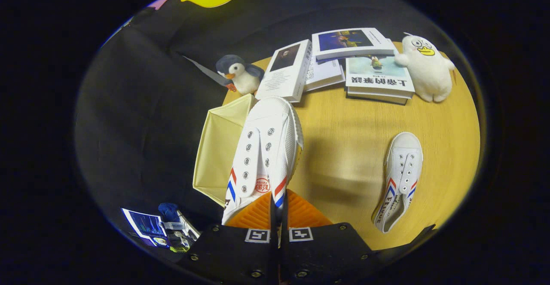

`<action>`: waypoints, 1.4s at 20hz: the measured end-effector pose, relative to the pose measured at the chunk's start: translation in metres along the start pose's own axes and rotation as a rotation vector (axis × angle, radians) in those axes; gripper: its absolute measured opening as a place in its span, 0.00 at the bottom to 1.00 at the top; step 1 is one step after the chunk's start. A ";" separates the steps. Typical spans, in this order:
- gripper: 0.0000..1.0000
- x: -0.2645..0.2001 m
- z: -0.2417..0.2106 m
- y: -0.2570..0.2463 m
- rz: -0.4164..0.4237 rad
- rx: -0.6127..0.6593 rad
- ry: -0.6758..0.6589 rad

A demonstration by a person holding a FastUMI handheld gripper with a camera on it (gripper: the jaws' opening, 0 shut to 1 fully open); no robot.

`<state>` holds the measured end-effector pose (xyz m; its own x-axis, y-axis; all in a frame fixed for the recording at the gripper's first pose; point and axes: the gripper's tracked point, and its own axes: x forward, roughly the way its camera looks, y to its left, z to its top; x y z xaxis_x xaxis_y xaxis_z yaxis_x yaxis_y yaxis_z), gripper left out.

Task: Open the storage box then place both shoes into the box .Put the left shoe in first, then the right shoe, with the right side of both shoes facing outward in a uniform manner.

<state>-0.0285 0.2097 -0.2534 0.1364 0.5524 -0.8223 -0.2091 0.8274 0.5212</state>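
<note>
Gripper view, catalogue of contents.

Gripper [278, 209]: fingers closed almost together, pinching the side wall of a white canvas shoe at its heel opening; both press on the fabric.

Held shoe [266, 147]: white, with red and blue stripes on either flank, eyelets without laces, a red stamp on the tongue. Raised above the table, toe pointing away from the fingers, its toe reaching close to the standing book.

Storage box [219, 147]: pale cream fabric box, open, sitting at the table's edge directly beside the held shoe, partly covered by it. Interior walls visible; the floor of the box cannot be fully seen.

Second shoe [399, 177]: same pattern, lying flat on the table well apart from the first, on the opposite side from the box, opening upward.

Table [343, 147]: light wood-grain top. A soft shadow falls beneath the raised shoe.

Books [365, 61]: several, stacked and overlapped at the far side of the table; one white book [285, 70] stands tilted just beyond the held shoe's toe.

Penguin plush [238, 74]: grey and white, at the far corner, beside the tilted book and just beyond the box.

White duck plush [427, 68]: upright, touching the book stack.

Room: black cloth wall [142, 96] behind and beside the table; a small lit screen [146, 225] low down, off the table near the fingers.
</note>
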 end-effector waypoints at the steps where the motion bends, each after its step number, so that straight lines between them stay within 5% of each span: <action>1: 0.02 0.001 0.006 0.012 0.009 -0.020 0.000; 12: 0.02 0.086 0.023 0.119 0.079 -0.100 0.113; 26: 0.02 0.162 0.029 0.131 -0.004 -0.175 0.181; 27: 0.08 0.159 0.032 0.139 0.032 -0.180 0.163; 28: 0.25 0.159 0.033 0.146 0.064 -0.181 0.152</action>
<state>-0.0057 0.4215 -0.3005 -0.0270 0.5705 -0.8208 -0.3846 0.7520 0.5353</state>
